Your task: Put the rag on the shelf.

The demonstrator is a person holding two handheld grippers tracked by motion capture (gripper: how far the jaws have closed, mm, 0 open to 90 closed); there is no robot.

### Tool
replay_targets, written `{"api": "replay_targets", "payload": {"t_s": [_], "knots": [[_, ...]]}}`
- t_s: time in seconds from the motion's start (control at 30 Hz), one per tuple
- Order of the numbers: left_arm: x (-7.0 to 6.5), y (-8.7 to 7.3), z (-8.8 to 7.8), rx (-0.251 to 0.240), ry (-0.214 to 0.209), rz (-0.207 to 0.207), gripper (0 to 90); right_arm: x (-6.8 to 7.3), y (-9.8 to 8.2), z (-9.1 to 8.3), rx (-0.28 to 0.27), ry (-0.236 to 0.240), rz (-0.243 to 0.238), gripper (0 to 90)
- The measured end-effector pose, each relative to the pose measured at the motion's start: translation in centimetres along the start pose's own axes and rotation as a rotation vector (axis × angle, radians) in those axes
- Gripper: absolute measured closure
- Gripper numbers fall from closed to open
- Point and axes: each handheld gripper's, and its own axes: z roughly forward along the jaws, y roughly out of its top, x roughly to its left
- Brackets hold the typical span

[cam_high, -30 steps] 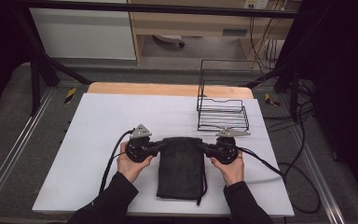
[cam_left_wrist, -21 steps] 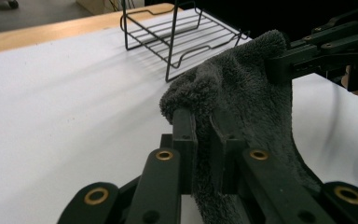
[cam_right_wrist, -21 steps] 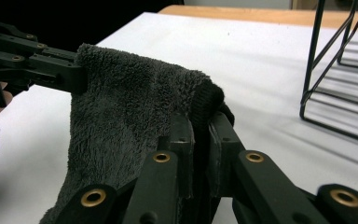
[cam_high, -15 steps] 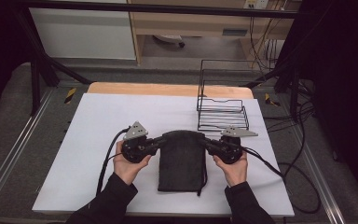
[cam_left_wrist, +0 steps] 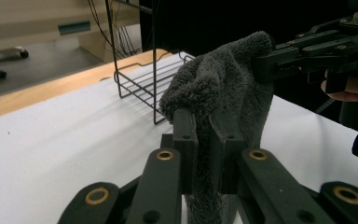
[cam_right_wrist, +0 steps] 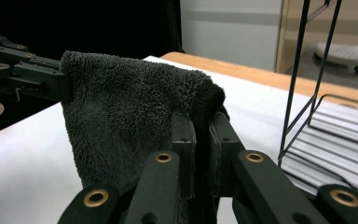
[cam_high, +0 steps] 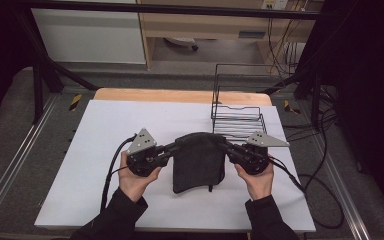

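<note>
Left tongs (cam_high: 172, 146) and right tongs (cam_high: 226, 145) clamped on dark towel (cam_high: 198, 162) top corners, frame centre, hanging above counter (cam_high: 100, 130); wire rack (cam_high: 237, 120) upper right behind.

One dark grey towel (cam_high: 198, 160) hangs in the middle of the table (cam_high: 95, 130). Two tools grip it, one at each upper corner: the left tool (cam_high: 172, 147) on the towel's left side, the right tool (cam_high: 226, 146) on its right, each pinching the cloth. Two hands carry them, the left hand (cam_high: 135, 180) and the right hand (cam_high: 257, 181), one per tool. One black wire rack (cam_high: 237, 120) stands just behind the towel, toward its right. One white table carries it all.
</note>
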Motion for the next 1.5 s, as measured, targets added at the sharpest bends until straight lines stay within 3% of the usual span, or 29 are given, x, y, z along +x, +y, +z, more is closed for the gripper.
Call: {"api": "replay_targets", "payload": {"t_s": [0.43, 0.77, 1.1, 1.5], "knots": [[-0.1, 1.3, -0.5, -0.044, -0.011, 0.018, 82.0, 0.7, 1.1, -1.0, -0.063, -0.018, -0.035, 83.8], [-0.6, 3.4, -0.4, -0.077, -0.002, 0.061, 82.1, 1.0, 2.1, -1.9, -0.121, -0.045, -0.054, 83.9], [-1.2, 5.5, 0.2, -0.113, 0.004, 0.091, 82.1, 1.2, 3.4, -3.4, -0.191, -0.114, -0.083, 83.9], [-1.5, 7.6, 1.2, -0.154, 0.006, 0.106, 82.2, 1.1, 4.7, -4.7, -0.25, -0.163, -0.096, 83.9]]}}
